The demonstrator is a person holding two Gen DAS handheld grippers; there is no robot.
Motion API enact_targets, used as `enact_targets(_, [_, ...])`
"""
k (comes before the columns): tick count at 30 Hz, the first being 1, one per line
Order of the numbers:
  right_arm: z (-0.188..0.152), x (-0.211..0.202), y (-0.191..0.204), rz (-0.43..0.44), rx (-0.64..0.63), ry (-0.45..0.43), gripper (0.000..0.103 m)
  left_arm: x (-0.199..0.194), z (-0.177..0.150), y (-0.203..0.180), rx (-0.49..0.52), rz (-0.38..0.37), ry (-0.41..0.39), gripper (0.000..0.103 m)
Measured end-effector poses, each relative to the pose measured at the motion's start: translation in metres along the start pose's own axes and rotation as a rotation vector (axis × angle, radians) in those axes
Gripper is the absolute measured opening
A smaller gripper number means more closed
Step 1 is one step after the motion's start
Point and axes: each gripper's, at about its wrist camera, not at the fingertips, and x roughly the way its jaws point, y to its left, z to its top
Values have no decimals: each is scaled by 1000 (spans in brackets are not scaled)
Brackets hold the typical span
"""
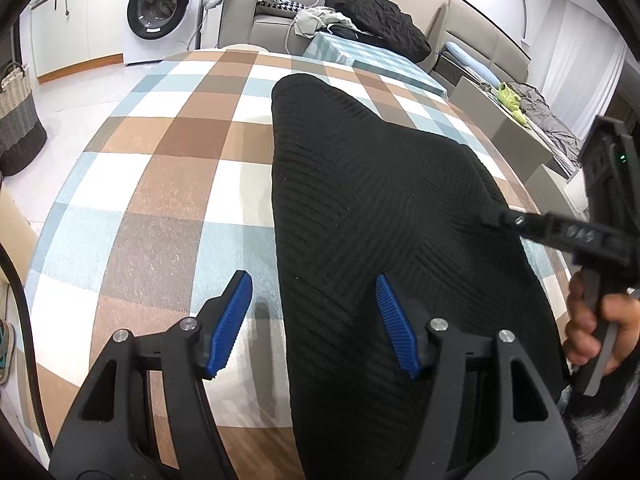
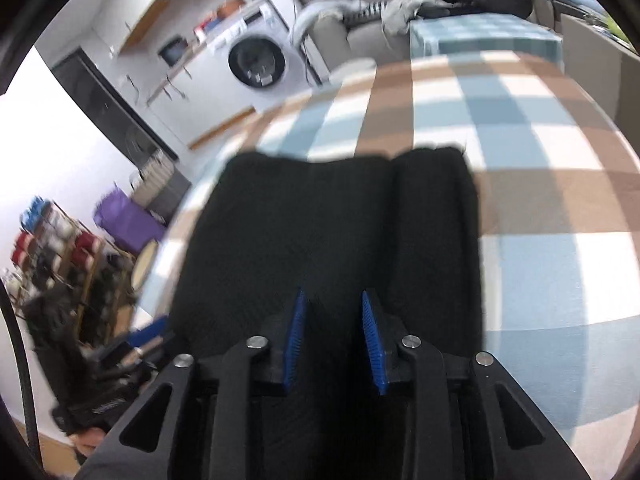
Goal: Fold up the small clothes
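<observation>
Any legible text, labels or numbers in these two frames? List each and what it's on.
None can be read for certain.
Right tool arm: pale embossed marks, too distorted to read.
Washing machine: blue-and-white sticker at top right and a small label on the door, both too small.
Right wrist view: motion-blurred, nothing legible.

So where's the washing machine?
In the left wrist view, the white washing machine stands at the upper left, beyond the checked tablecloth, beside the grey sofa.

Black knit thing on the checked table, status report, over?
Left claw open, empty. Right claw narrowly open over black knit. Knit lying on checked table. Nothing blocking.
</observation>
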Motion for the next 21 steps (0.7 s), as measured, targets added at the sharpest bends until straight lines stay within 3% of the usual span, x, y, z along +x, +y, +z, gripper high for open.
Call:
enact_targets(1, [-1, -3, 4, 11, -18, -17, 7, 0, 1, 1, -2, 0, -2, 62])
enact_targets(4, [1, -13, 6, 5, -30, -62, 6, 1, 1, 3, -1, -3, 0, 62])
enact_targets(8, [-3, 2, -7, -39, 5, -1, 6, 2, 0, 4, -2, 0, 6, 62])
enact_targets(11, [-9, -12, -7, -27, 12, -27, 18, -2, -5, 5, -2, 4, 8, 62])
enact_targets(15, [-36, -45, -17, -45, 31, -65, 56, -11, -17, 4, -7, 0, 19, 62])
enact_targets(21, [-85, -65, -21, -24, 56, -24, 57, -23, -42, 0, -19, -31, 45, 62])
